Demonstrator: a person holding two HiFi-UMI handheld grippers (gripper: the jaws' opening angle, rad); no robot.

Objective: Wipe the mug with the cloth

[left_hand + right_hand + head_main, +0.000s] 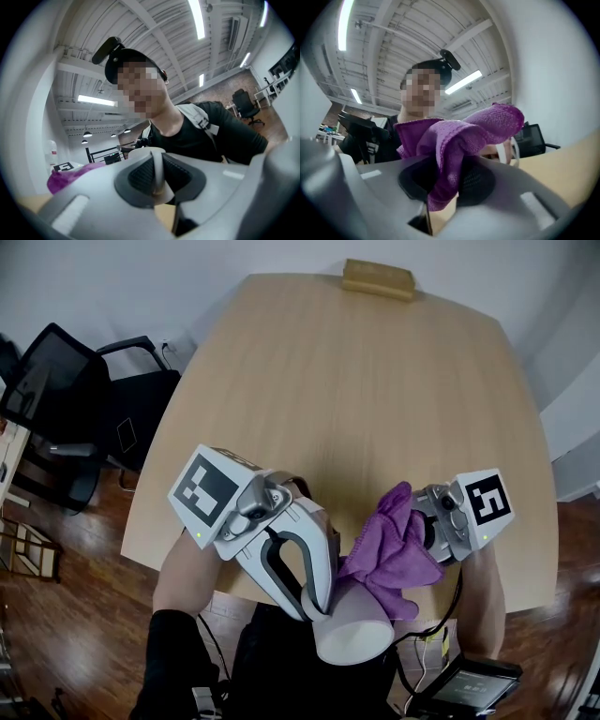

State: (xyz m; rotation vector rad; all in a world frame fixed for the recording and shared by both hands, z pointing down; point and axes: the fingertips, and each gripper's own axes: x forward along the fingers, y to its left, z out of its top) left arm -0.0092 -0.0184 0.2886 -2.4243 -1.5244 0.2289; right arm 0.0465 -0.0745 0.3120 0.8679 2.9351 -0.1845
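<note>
The left gripper [317,601] clamps the mug [356,634] by its wall, and the right gripper [424,532], pinching the cloth [394,554], sits just to the mug's right.

Right gripper [449,183] jaws pinch purple cloth [459,136]. Cloth bunches upward above jaws, folded lobe flopping right. Person [433,66] in dark top behind. Wooden table [574,161] at right, black chair [534,133] beyond.
</note>
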